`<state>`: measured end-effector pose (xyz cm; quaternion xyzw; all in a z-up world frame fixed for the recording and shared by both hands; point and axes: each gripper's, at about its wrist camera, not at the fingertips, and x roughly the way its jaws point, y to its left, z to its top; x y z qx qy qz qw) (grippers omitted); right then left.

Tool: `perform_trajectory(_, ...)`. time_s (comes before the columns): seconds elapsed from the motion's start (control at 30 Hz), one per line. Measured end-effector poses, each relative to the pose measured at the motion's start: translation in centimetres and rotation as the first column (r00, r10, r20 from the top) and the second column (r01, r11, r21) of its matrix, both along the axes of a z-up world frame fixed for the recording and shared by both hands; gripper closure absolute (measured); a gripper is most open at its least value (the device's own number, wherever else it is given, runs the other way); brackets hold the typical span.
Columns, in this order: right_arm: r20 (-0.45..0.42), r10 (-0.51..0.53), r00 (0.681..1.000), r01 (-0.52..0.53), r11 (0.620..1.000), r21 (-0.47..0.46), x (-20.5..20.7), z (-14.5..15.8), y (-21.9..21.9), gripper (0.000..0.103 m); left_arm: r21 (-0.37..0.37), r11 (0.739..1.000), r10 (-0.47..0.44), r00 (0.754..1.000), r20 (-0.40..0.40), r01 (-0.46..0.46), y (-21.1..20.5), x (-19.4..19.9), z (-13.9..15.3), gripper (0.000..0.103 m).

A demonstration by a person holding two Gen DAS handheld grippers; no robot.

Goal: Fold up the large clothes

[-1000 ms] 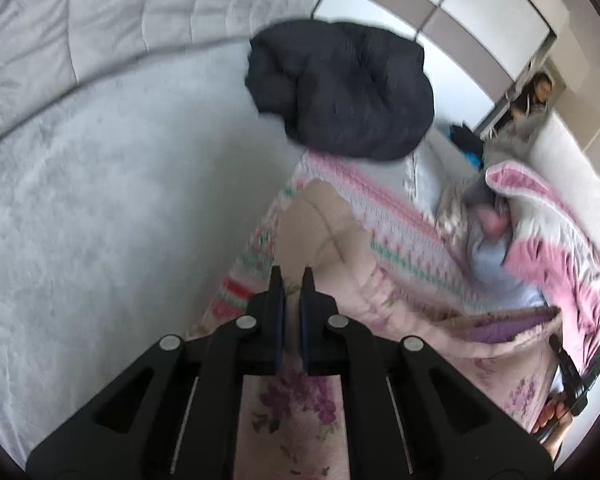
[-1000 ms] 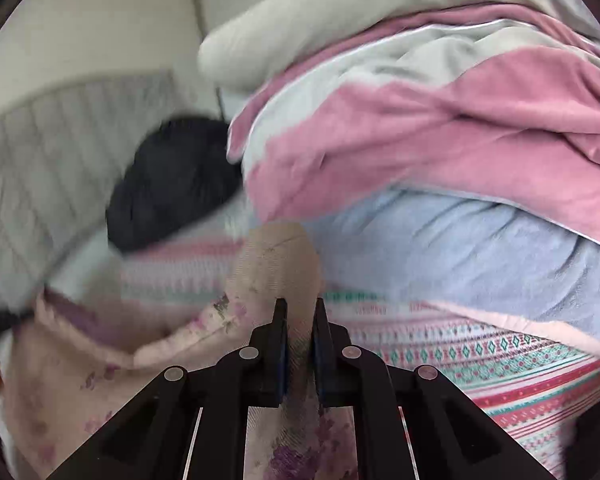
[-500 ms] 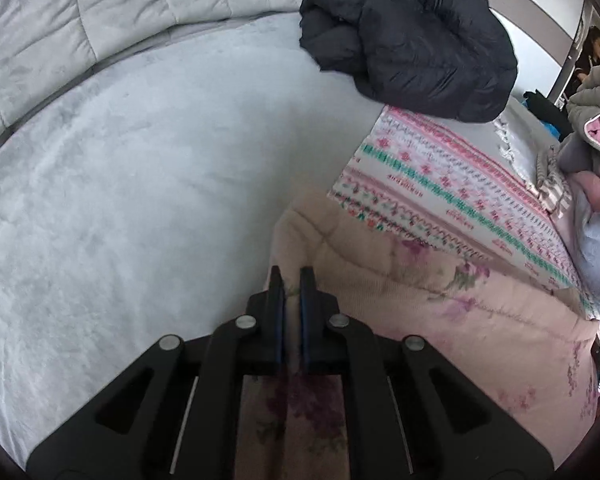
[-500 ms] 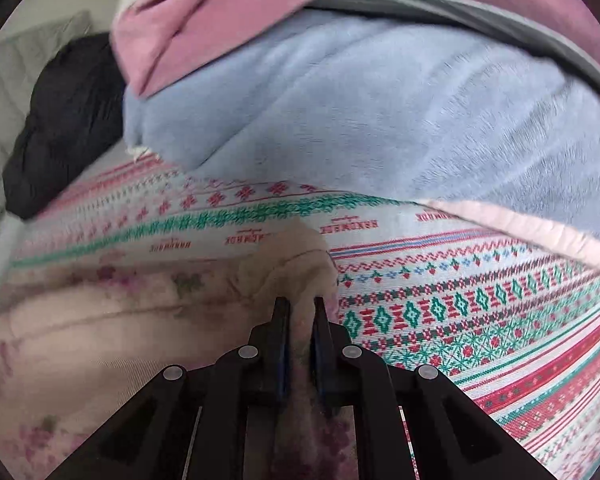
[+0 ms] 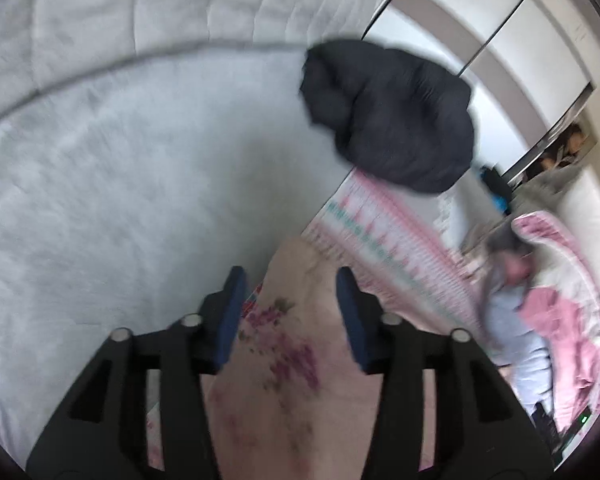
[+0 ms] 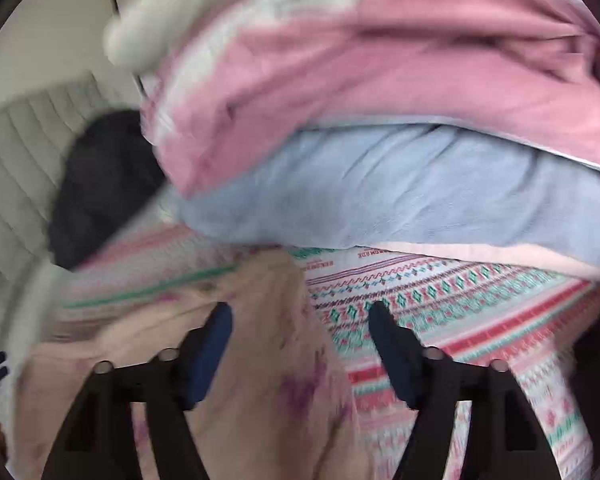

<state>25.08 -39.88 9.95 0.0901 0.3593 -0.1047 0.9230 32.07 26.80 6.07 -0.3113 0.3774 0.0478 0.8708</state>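
Note:
A pale pink quilted garment with purple flower prints (image 5: 296, 344) lies on the bed, one corner reaching forward between the fingers of my left gripper (image 5: 290, 284). That gripper's jaws are opening and its blue pads stand clear of the cloth. The right wrist view shows the same pink garment (image 6: 268, 344), another corner lying between the fingers of my right gripper (image 6: 300, 314). Its jaws are opening too, wide apart, and no pad presses on the fabric. Both views are blurred by motion.
A striped patterned blanket (image 6: 440, 312) lies under the garment. A black puffy jacket (image 5: 392, 116) sits at the far end of the grey bed cover (image 5: 120, 200). A heap of pink, white and light blue bedding (image 6: 380, 120) rises close ahead on the right. Wardrobe doors (image 5: 480, 12) stand behind.
Both grippers were shut on the pink garment's corners and have opened, letting the cloth go. The two cameras swung forward over the bed and back again, and the garment now lies folded over.

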Motion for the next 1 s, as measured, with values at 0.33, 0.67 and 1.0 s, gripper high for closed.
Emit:
perform_trajectory(0.33, -0.181, 0.211, 0.961, -0.221, 0.975, -0.036, -8.1, -4.9, 8.5, 0.028, 0.163, 0.907, -0.392, 0.92, -0.018, 0.389, -16.8, -7.8, 1.3, 0.045)
perform_trajectory(0.67, -0.223, 0.215, 0.951, -0.25, 0.958, -0.143, -4.3, -10.1, 8.9, 0.019, 0.315, 0.814, -0.467, 0.873, -0.143, 0.487, -23.7, -5.6, -4.7, 0.045)
perform_trajectory(1.0, -0.117, 0.2, 0.973, -0.206, 0.978, -0.041, -6.2, -6.8, 8.3, 0.018, 0.295, 0.796, -0.515, 0.847, -0.131, 0.529, -23.3, -6.0, -1.9, 0.045)
